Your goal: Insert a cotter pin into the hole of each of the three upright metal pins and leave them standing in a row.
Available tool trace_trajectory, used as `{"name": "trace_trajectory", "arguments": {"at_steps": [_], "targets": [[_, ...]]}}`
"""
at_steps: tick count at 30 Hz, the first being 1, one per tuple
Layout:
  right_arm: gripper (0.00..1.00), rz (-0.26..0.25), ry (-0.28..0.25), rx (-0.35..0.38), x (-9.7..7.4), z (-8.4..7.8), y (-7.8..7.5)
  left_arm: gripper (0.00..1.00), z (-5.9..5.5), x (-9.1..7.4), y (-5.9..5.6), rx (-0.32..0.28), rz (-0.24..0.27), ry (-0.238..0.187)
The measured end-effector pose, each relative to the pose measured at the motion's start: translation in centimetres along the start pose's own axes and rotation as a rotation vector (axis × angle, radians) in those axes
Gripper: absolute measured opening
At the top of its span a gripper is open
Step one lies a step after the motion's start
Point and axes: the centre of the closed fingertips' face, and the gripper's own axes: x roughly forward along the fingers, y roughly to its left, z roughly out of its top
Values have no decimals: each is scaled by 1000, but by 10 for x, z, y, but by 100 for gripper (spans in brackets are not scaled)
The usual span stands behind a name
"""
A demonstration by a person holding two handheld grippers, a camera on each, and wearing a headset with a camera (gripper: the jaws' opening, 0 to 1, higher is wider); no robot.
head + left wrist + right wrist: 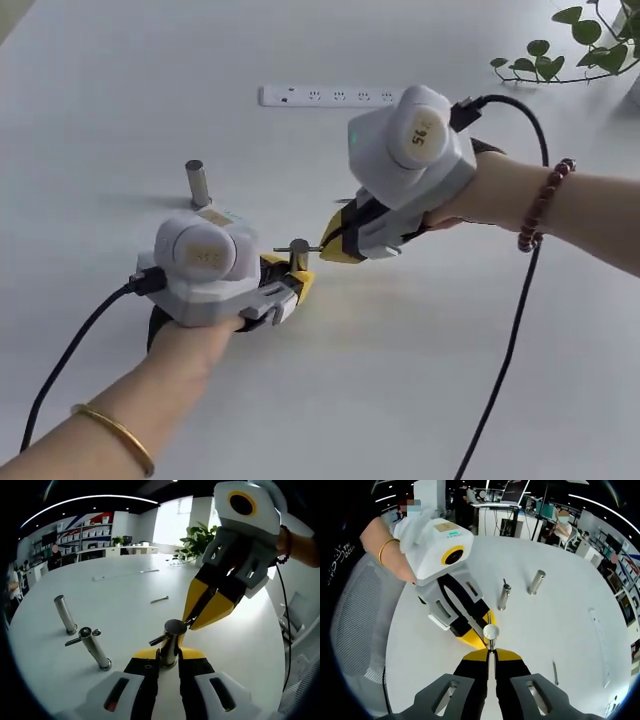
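The head view looks forward and down on the desk (300, 400) from above, at middle distance. The left gripper view sits low and close, facing almost level across the desk at the right gripper (189, 626). The right gripper view looks steeply down, facing the left gripper (480, 632). All three share the upright metal pin (170, 642) and its cotter pin (290, 247)

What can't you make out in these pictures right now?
Head view: the base of the held metal pin, hidden behind the left gripper.
Left gripper view: the gripped end of the cotter pin, hidden behind the right gripper.
Head view: most of the plant, cut off by the edge.
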Motion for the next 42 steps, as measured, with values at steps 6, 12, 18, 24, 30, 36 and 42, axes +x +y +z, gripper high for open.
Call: {"name": "trace_trajectory", "arguments": {"at_steps": [6, 12, 18, 24, 30, 36, 42], "targets": [[0, 3, -2, -1, 0, 2, 2, 13, -1, 1, 0, -16, 3, -5], [0, 4, -6, 0, 2, 4, 1, 13, -1, 0, 0, -21, 6, -7], [0, 4, -8, 2, 2, 5, 4, 13, -1, 1, 0, -24, 8, -4], [0, 7, -10, 3, 4, 4, 6, 20, -3, 0, 1, 0, 10, 10], [13, -5, -22, 47, 4, 3, 5, 23, -6, -4, 4, 8, 24, 27], [18, -8, -87, 106, 5, 17, 4, 28, -4, -14, 1, 36, 19, 24], [16, -2, -96, 112, 11, 23, 6, 31, -3, -22, 2, 81, 13, 27]]}}
